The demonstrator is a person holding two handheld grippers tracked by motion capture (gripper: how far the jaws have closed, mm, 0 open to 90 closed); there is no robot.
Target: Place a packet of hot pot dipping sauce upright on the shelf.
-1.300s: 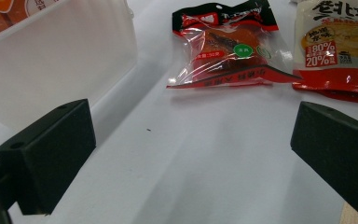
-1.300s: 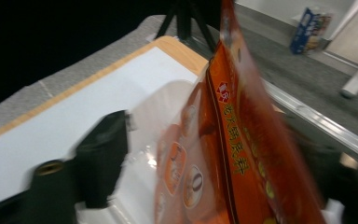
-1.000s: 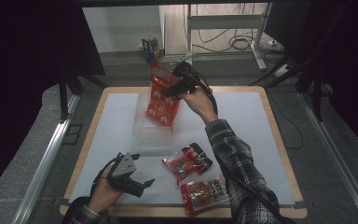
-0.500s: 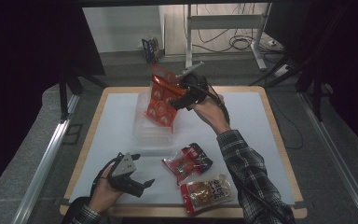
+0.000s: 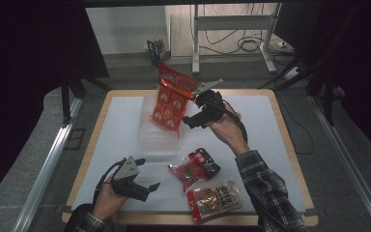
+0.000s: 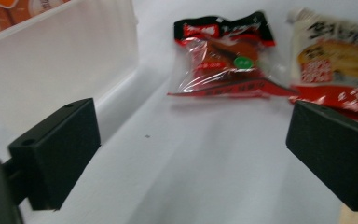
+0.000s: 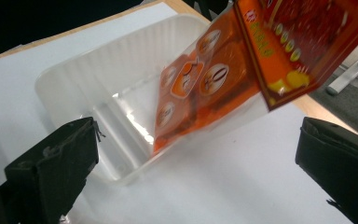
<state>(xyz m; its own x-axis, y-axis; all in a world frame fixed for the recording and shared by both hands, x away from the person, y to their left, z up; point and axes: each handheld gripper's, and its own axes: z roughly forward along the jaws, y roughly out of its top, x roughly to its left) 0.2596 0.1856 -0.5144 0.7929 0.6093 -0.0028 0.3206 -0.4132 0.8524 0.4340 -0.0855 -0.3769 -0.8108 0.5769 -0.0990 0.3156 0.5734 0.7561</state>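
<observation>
Right tongs (image 5: pixel 199 107) gape wide beside the orange foil snack bag (image 5: pixel 170 99) standing tilted in the clear plastic tray (image 5: pixel 150 137); left tongs (image 5: pixel 142 187) hang open, empty.

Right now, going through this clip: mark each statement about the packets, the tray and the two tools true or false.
1. The orange packet leans with its lower end in the clear tray. True.
2. The right tool is clamped on the orange packet. False: its jaws stand wide apart with nothing between them.
3. The red packet lies in the tray. False: it lies on the table, outside the tray.
4. The left tool is open. True.
</observation>
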